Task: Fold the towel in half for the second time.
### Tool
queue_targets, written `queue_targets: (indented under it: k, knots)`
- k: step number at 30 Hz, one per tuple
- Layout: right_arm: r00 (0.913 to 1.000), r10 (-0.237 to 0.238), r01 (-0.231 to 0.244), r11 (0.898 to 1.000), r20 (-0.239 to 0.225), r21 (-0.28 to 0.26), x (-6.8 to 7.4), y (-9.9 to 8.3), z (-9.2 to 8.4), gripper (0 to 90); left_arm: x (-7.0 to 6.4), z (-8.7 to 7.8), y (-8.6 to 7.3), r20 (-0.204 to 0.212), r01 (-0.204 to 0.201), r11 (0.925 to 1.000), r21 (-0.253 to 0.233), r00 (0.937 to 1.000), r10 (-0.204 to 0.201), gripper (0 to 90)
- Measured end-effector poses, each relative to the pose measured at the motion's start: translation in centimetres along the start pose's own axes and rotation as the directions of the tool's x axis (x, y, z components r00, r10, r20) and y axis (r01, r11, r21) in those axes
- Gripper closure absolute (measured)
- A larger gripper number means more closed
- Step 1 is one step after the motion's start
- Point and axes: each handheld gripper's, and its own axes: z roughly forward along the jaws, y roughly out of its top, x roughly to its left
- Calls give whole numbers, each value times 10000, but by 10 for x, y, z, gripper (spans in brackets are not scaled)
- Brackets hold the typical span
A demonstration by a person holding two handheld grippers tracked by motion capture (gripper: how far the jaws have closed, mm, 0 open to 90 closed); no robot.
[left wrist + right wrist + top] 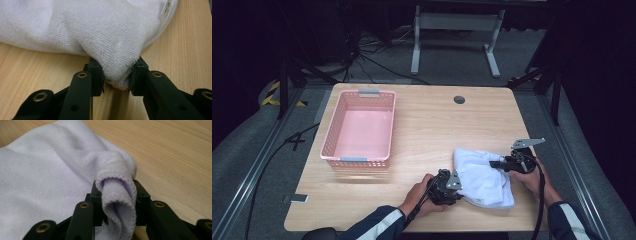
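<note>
White towel [482,176] sits on the table [427,130], near the front edge on the person's right side, bunched up, not flat. Both claws are on it.

Left claw [455,183]: at the towel's left edge, held in the left hand [422,196]. In the left gripper view the jaws are closed onto a fold of towel [117,72], terry bulging out between the pads, fold tip hanging just over the wood. A label shows at the towel's upper right edge [167,10].

Right claw [498,164]: at the towel's right side, held in the right hand [532,181], grey plate [527,143] on top. In the right gripper view the jaws are pinched on a rolled hem of towel [117,195], hem curled over on itself between the pads, the rest of the cloth spreading off to the left.

Pink basket [358,129] at the table's left half, well apart from the towel, long axis running front to back. Dark round grommet [459,99] near the far edge.
</note>
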Motion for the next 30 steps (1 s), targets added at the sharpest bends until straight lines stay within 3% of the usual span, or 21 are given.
queue_targets:
  k: [6,11,14,16,20,30]
  knots:
    - [9996,-216,218,9997,158,-96,3,1,-2,704,4,-2,0,170,-137,9999,1,9998,137,698]
    - [9991,-348,351,9993,261,-123,6,4,-4,707,8,-7,0,248,69,9999,-119,9997,-66,700]
    - [9990,-387,390,9991,229,-149,8,6,-3,708,10,-10,0,186,172,9995,-265,9997,-167,701]
    - [9988,-432,436,9990,236,-139,9,8,-3,708,12,-13,1,179,120,9999,-48,9998,-120,702]
    - [9980,-588,593,9980,245,-206,11,13,-2,708,14,-17,1,100,199,9998,-94,9998,-198,703]
    - [9965,-792,801,9962,267,-351,17,26,-2,708,20,-27,2,-150,63,9998,-182,9999,-66,704]
